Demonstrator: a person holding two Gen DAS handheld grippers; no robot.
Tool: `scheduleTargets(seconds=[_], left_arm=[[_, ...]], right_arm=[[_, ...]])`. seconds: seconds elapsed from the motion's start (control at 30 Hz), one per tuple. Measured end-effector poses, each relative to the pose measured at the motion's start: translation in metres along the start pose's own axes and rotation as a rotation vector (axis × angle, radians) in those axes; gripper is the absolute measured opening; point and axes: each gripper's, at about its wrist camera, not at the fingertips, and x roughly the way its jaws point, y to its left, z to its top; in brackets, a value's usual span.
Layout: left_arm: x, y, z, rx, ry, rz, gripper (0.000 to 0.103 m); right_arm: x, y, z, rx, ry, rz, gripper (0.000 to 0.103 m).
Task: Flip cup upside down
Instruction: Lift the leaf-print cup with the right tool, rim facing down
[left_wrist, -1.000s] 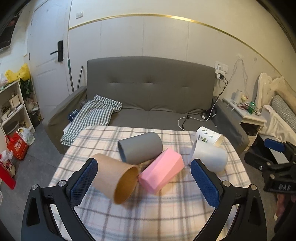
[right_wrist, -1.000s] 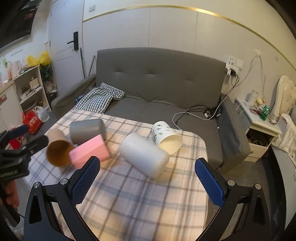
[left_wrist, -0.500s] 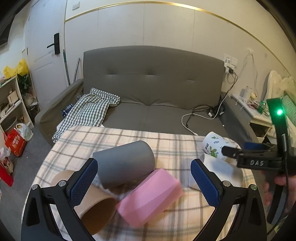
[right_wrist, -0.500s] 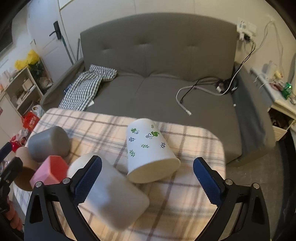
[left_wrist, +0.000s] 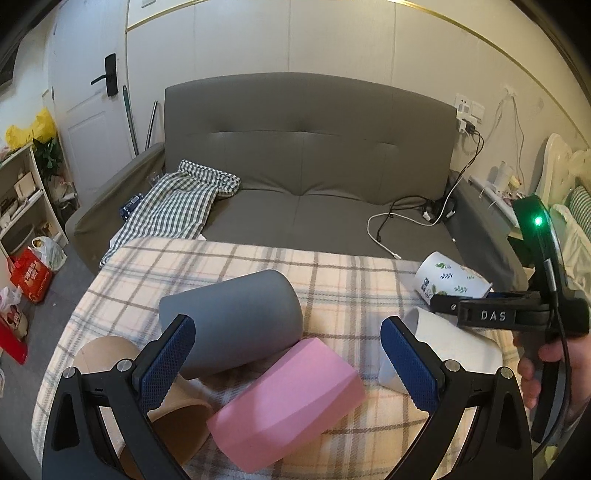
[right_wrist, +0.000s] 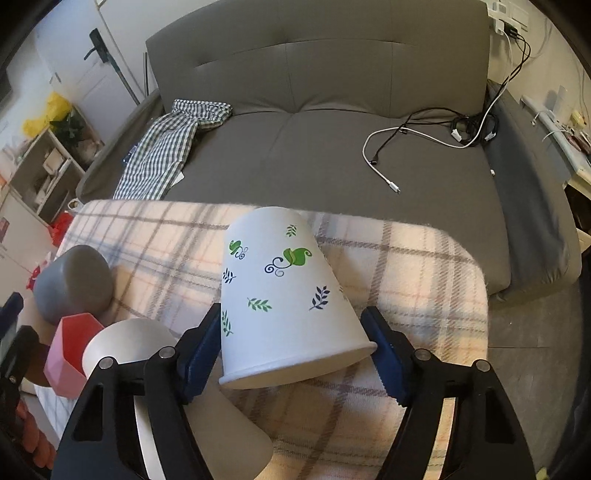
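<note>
Five cups lie tipped on their sides on the desk (left_wrist: 332, 266), which has a checked cloth over it. Going from left to right, there is a brown paper cup (left_wrist: 110, 354), then a grey cup (left_wrist: 236, 325), then a pink cup with flat sides (left_wrist: 291, 402), then a plain white cup (left_wrist: 447, 343), and last a white paper cup with little leaves (right_wrist: 284, 295) near the far right edge of the desk. The left tool (left_wrist: 288, 365) is wide open and has nothing in it; it hangs just above the grey and pink cups. The right tool (right_wrist: 291, 354) has one blue pad on each side of the leaf cup, close to its wide rim. The left pad looks like it touches the cup wall, but I cannot tell if the right pad does, so I cannot say the cup is truly held. The step now looks like getting a good hold on the leaf cup. A paper cup is soft, so squeeze gently, or the rim may bend flat. Hold it a bit back from the rim, where the wall is firmer. Lift it a little before turning it, so it does not drag the cloth or bump the plain white cup just beside it. Turn it until the open mouth faces down, and set it flat, well back from the edge of the desk.
</note>
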Motion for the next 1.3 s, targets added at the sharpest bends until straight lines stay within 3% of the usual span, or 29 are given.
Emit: scheduleTargets(seconds=[0.1,0.3,0.43,0.57,0.77,0.97,1.3], left_arm=[[-0.009,0.002,0.001,0.008,-0.007,0.007,0.103],[-0.046,0.014,0.005,0.0,-0.033,0.006,0.103],[-0.082,0.03,0.003,0.002,-0.064,-0.019,0.103],[-0.111,0.056,-0.009,0.002,-0.081,-0.032,0.103],[-0.125,0.09,-0.038,0.022,-0.052,-0.048,0.103],[-0.118,0.109,-0.066,0.036,-0.004,-0.052,0.103],[-0.1,0.119,-0.083,0.04,0.037,-0.062,0.103]], right_arm=[[-0.02,0.0,-0.001,0.02,-0.051,-0.033,0.072],[-0.098,0.024,-0.021,0.023,-0.154,-0.106,0.071],[-0.144,0.061,-0.056,0.024,-0.185,-0.158,0.071],[-0.164,0.104,-0.099,0.029,-0.177,-0.134,0.071],[-0.137,0.152,-0.158,0.1,-0.099,-0.126,0.071],[-0.094,0.176,-0.191,0.159,-0.04,-0.168,0.071],[-0.068,0.192,-0.197,0.079,-0.037,-0.244,0.075]])
